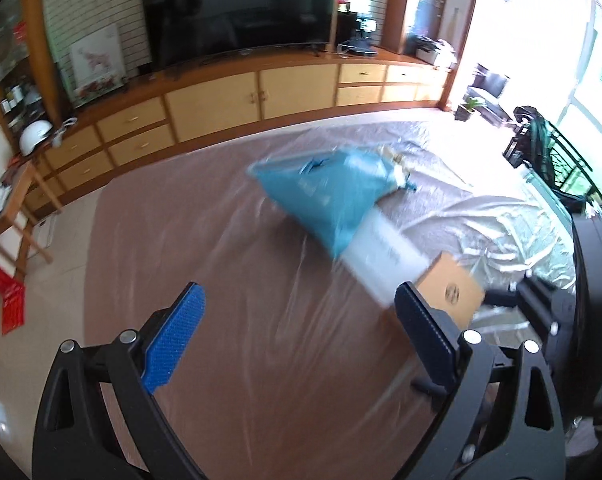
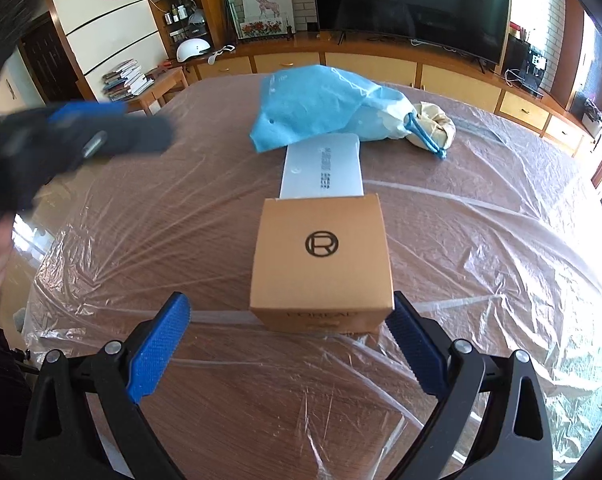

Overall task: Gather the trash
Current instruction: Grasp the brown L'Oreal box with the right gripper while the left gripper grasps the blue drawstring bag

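A wooden bench (image 2: 285,412) with a brown grain is draped in thin clear plastic sheeting (image 2: 481,264) that wrinkles and catches the light in long creases. On it, in a line running away from the right wrist camera, lie three pieces of trash. Nearest is a small tan cardboard box (image 2: 321,264), squarish, with a circled R printed in black on its top face and faint lettering on its front. Behind it, touching its far edge, is a flat white carton (image 2: 323,168) with rounded corners and dark print down its middle. The far end of that carton is tucked under a crumpled light-blue plastic bag (image 2: 321,104), soft and puffy, with a blue drawstring (image 2: 425,136) knotted at its right end around a bulge of cream-coloured material (image 2: 437,124). The right tongs (image 2: 289,340) are spread wide with nothing in them; their blue ribbed pads (image 2: 159,350) flank the front of the cardboard box, the right pad just beside its lower corner. The left tongs (image 1: 301,340) are likewise released and empty above the sheeted bench; in the right wrist view they appear as a blur at the left edge. Along the far wall run pale wooden cabinets (image 1: 217,100) under a dark television (image 1: 241,4).
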Tool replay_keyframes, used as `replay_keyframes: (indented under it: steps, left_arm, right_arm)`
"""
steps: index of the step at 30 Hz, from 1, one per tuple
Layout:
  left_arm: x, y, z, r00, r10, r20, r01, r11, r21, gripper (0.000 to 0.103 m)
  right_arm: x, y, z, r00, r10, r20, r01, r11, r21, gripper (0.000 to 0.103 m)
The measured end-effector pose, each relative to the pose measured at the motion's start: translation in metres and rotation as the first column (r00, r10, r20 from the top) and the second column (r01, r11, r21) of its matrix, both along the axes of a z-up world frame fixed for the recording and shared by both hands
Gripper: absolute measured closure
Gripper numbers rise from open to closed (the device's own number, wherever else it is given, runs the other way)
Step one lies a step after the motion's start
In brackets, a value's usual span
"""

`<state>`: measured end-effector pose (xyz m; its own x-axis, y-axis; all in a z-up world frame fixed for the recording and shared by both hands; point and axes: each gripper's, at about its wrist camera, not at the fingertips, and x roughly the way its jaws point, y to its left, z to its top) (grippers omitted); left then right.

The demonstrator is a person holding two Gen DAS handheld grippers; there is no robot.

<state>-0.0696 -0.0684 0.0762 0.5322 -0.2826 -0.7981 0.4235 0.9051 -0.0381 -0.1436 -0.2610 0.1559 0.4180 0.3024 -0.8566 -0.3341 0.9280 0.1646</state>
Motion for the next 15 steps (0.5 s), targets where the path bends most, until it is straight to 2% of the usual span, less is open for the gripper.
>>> replay_keyframes:
  steps: [4, 6, 9, 13, 15]
  left_arm:
    - [0.035, -0.021, 0.003, 0.997, -0.07, -0.027, 0.07, 0.998, -0.004, 0.006]
    - [0.049, -0.035, 0.004, 0.99, -0.133, -0.05, 0.133, 0.991, -0.01, 0.006]
    - [0.068, -0.06, -0.002, 0.979, -0.193, -0.065, 0.195, 0.98, 0.031, 0.006]
    - [0.09, -0.083, -0.017, 0.964, -0.235, -0.12, 0.243, 0.968, 0.055, 0.006]
    - [0.101, -0.086, -0.028, 0.962, -0.222, -0.162, 0.234, 0.97, 0.06, 0.006]
  right_arm:
    - [0.003, 0.0, 0.001, 1.0, 0.008, -0.006, -0.008, 1.0, 0.0, 0.007]
    - [0.003, -0.001, 0.0, 1.0, 0.012, -0.009, -0.012, 1.0, -0.002, 0.007]
    - [0.004, -0.002, -0.002, 1.0, 0.01, -0.013, -0.01, 1.0, 0.0, 0.007]
    - [0.011, -0.007, -0.005, 1.0, -0.013, -0.022, 0.013, 1.0, 0.024, 0.007]
    - [0.015, -0.008, -0.006, 0.999, -0.024, -0.035, 0.025, 0.999, 0.044, 0.007]
